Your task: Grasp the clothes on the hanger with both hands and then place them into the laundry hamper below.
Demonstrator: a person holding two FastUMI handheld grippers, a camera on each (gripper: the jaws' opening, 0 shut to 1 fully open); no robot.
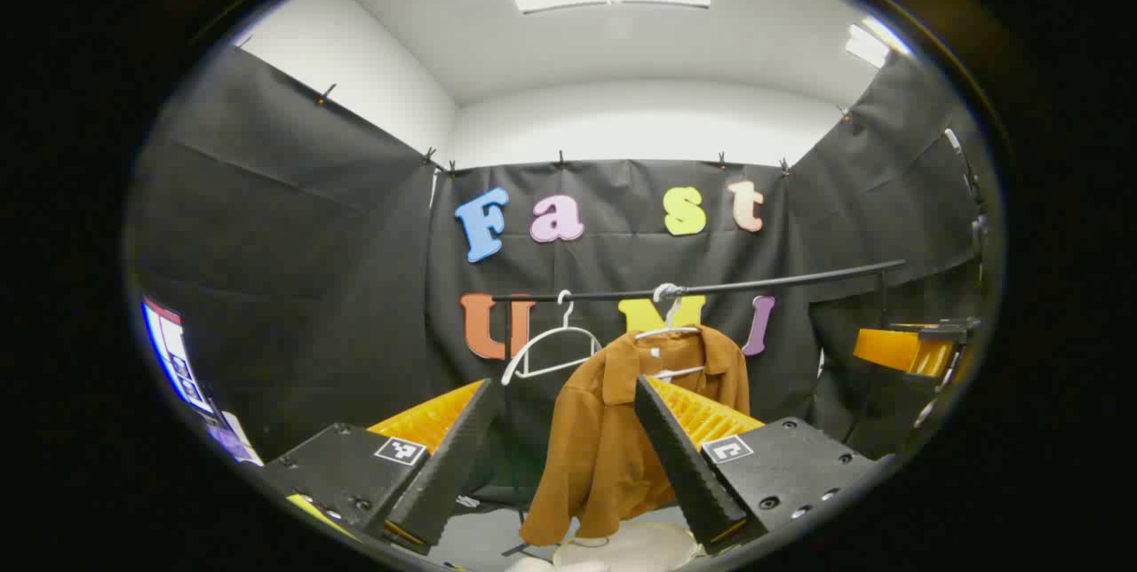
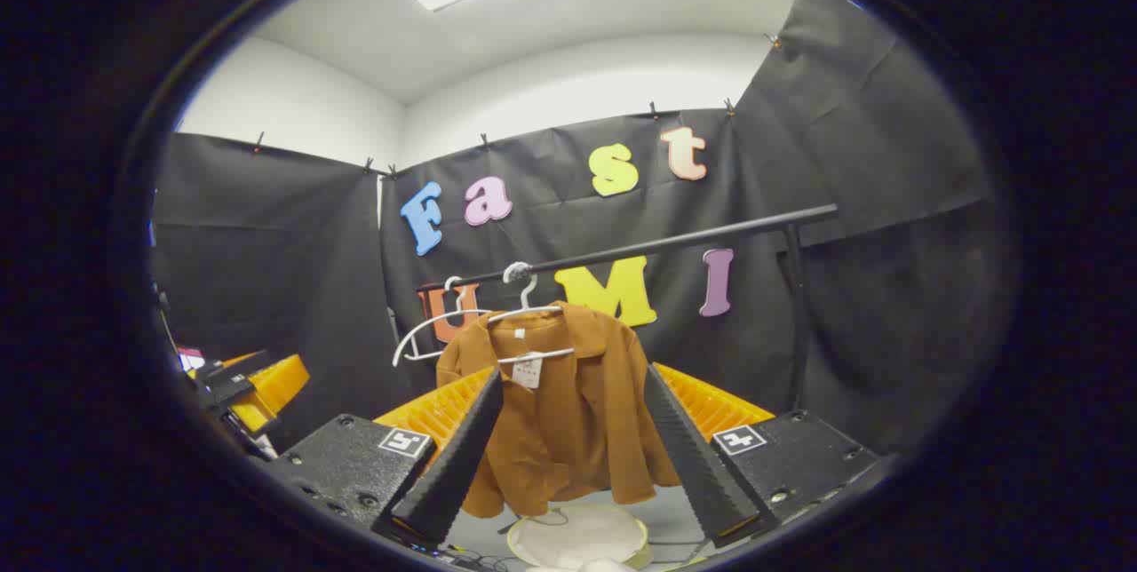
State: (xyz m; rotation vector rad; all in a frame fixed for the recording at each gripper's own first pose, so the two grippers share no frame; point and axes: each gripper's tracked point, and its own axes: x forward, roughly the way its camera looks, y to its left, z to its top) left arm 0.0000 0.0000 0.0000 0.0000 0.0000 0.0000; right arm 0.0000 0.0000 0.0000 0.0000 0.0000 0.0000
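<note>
A black-draped booth surrounds the scene. Nearest, both the left tool (image 1: 560,456) and right tool (image 2: 573,452) are held wide open, empty. Beyond, the rust-brown fabric jacket (image 2: 568,403) hangs on a white hanger (image 2: 524,310) above the round pale hamper (image 2: 577,536); each shoulder should be pinched separately before lifting.

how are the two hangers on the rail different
The bare white hanger carries nothing; the other hanger holds the brown jacket. The bare hanger hangs nearer the rail's left end post in the right gripper view; the loaded one hangs further along it. Both are white and hooked over the same black rail.
</note>
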